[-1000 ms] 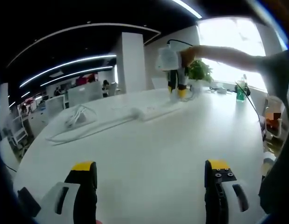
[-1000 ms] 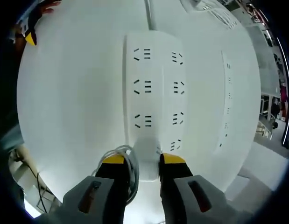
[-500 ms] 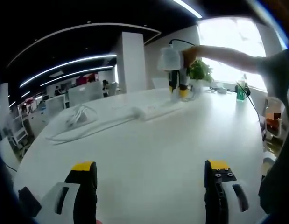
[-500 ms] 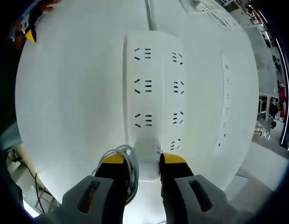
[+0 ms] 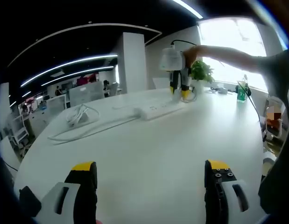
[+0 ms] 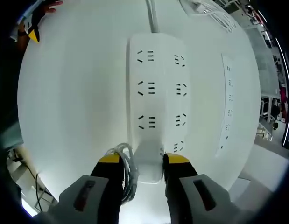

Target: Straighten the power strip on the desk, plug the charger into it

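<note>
The white power strip lies on the white desk, its cord running off at the far end. My right gripper is shut on the strip's near end, one yellow-tipped jaw on each side. A loop of white cable sits against the left jaw. In the left gripper view the strip lies far across the desk, with the right gripper standing over its right end. A white charger with its cable rests at the far left. My left gripper hangs open over bare desk.
A recessed socket panel runs along the desk right of the strip. A green bottle and a potted plant stand at the far right edge. A long white cord crosses the desk. The person's arm reaches in from the right.
The right gripper has swung the strip's held end a little to the right in the left gripper view. The strip sits slightly lower in the right gripper view. The left gripper stays put.
</note>
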`<state>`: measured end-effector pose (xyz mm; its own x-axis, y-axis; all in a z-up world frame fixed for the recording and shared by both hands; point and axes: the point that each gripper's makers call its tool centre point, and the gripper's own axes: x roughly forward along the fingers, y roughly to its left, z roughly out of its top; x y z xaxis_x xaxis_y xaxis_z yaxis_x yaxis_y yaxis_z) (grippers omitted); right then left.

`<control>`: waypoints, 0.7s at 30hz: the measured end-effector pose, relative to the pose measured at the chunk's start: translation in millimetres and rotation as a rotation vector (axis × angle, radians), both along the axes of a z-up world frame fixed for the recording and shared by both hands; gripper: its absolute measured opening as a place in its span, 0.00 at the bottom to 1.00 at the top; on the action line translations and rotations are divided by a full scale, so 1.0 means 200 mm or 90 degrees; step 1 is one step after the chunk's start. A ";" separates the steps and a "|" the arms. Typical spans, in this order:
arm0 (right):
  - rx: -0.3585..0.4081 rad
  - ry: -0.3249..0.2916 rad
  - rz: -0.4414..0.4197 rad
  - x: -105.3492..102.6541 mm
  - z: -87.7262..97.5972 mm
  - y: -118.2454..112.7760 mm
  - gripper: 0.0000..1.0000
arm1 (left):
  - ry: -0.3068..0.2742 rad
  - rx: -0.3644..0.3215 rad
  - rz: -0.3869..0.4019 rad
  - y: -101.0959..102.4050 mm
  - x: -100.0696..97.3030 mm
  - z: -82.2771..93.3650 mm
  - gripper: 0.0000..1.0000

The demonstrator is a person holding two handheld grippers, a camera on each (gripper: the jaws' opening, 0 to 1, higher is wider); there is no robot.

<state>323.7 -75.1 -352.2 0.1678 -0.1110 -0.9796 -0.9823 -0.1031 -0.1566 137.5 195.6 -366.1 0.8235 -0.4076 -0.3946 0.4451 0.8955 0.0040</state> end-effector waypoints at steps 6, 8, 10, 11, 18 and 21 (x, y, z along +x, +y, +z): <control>0.007 -0.005 0.003 0.01 0.02 -0.01 0.53 | 0.001 0.000 0.001 0.01 0.00 0.00 0.99; 0.023 0.000 0.001 0.01 0.04 0.00 0.56 | 0.000 -0.001 0.001 0.00 0.00 0.00 0.99; 0.038 -0.002 0.002 0.01 0.04 0.03 0.67 | 0.000 -0.001 0.001 0.00 0.01 0.00 0.99; 0.044 -0.005 0.004 0.02 0.05 0.03 0.73 | -0.001 -0.001 0.001 0.00 0.01 0.00 0.99; 0.049 -0.025 0.023 0.04 0.06 0.04 0.82 | 0.000 -0.002 0.001 0.01 0.01 0.00 0.99; 0.044 -0.033 0.031 0.04 0.08 0.04 0.79 | -0.001 -0.001 0.001 0.01 0.01 0.00 0.99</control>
<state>331.4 -67.3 -336.3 0.2219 -0.0331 -0.9745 -0.9668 -0.1376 -0.2155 139.1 196.6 -365.6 0.8242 -0.4077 -0.3930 0.4443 0.8959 0.0026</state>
